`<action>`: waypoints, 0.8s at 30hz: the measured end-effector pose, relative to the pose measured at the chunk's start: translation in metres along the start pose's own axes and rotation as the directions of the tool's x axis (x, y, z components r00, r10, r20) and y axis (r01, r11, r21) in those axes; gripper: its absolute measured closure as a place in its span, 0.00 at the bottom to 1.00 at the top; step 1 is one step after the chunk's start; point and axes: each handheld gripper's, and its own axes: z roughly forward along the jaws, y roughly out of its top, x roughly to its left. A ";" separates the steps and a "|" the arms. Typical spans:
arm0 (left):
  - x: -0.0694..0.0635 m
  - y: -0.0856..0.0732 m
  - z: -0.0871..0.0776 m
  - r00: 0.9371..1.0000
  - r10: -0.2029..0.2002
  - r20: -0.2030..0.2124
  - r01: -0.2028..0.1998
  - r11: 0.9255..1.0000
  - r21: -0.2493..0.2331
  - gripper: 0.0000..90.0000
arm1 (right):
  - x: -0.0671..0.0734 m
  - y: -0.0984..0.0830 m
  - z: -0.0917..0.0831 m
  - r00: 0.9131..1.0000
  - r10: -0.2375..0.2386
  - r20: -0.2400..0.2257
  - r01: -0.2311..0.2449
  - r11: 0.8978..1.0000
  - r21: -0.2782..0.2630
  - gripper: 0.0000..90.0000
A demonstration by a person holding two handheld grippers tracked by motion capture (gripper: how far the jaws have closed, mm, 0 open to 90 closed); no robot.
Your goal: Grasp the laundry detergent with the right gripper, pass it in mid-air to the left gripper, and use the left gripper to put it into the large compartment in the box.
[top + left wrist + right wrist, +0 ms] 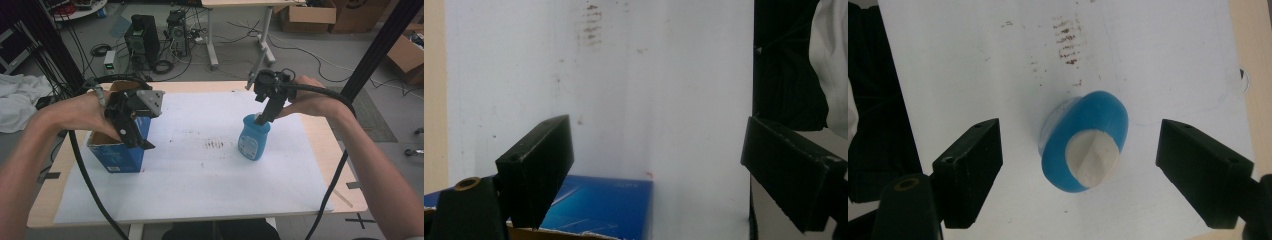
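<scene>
A blue bottle (254, 140) with a white cap stands upright on the white sheet (200, 170), right of centre. My right gripper (263, 118) hovers just above its cap, pointing down, jaws open. In the right gripper view the bottle (1087, 145) sits between and below the wide-open jaws, untouched. A blue cardboard box (120, 152) with an open top stands at the left. My left gripper (137, 140) is over the box's right side, open and holding nothing. The box's blue face (594, 205) lies low in the left gripper view, under the spread jaws.
The sheet covers most of a wooden table (325, 145). Brown smudges (215, 145) mark the sheet's middle. Beyond the table are computer towers (142, 40), cables, a desk and cardboard boxes (310, 17). A white cloth (17, 100) lies off the left edge.
</scene>
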 end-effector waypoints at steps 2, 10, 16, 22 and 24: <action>0.000 0.000 0.000 1.000 -0.001 0.000 0.001 1.000 -0.001 0.16 | -0.001 -0.004 0.001 1.000 0.014 -0.002 -0.014 1.000 -0.004 0.20; -0.001 -0.002 0.001 1.000 0.000 -0.003 0.000 1.000 -0.014 0.16 | -0.001 -0.033 0.014 0.988 0.155 0.009 -0.155 0.988 -0.024 0.20; -0.002 -0.002 0.001 1.000 0.002 0.000 -0.002 1.000 -0.015 0.16 | 0.001 -0.050 0.025 0.975 0.221 0.008 -0.219 0.971 -0.091 0.19; -0.001 -0.003 0.000 1.000 0.002 -0.003 -0.002 1.000 -0.018 0.16 | 0.008 -0.061 0.034 0.964 0.265 0.026 -0.260 0.956 -0.134 0.19; -0.001 -0.003 0.000 1.000 0.001 -0.004 -0.001 1.000 -0.017 0.16 | 0.011 -0.064 0.038 0.960 0.280 0.029 -0.273 0.951 -0.146 0.19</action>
